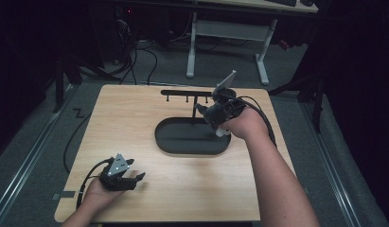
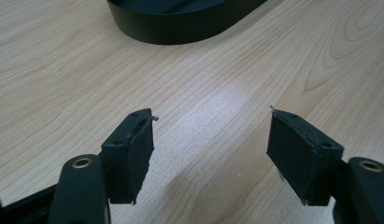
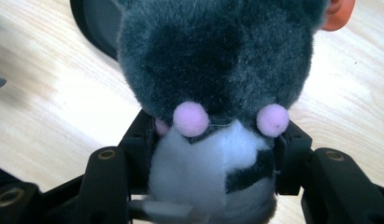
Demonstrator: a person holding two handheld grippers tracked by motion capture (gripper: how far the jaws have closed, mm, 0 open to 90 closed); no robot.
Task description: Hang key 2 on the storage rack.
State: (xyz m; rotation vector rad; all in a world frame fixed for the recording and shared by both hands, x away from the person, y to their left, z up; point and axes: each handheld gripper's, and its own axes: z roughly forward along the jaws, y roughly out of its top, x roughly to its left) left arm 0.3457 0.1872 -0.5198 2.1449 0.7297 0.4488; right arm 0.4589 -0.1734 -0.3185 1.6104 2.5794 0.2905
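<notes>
My right tongs [image 3: 213,154] are clamped on a grey plush toy [image 3: 213,60], jaws pressing both sides of its white lower part, two pink pompoms [image 3: 191,119] sitting just above the grip. On the high view the right tongs [image 1: 216,116] sit at about two o'clock from the table's middle, holding the toy over the right end of the black oval tray [image 1: 173,142], close to its rim; a bit of the toy's white shows below my hand [image 1: 244,124]. Behind the tray, toward twelve o'clock, a thin black rack [image 1: 187,92] with small pegs stands on the table [image 1: 135,118], and the tongs are right at its three o'clock end. An orange rounded bit [image 3: 339,14] peeks past the toy at one o'clock in the right gripper view; I can't tell what it is. My left tongs [image 1: 135,179] rest down at seven o'clock near the table's front edge, well apart from the tray. In the left gripper view they [image 2: 210,149] stand wide apart with bare wood between the pads, gripping nothing, and the tray wall [image 2: 180,23] curves across at twelve o'clock.
</notes>
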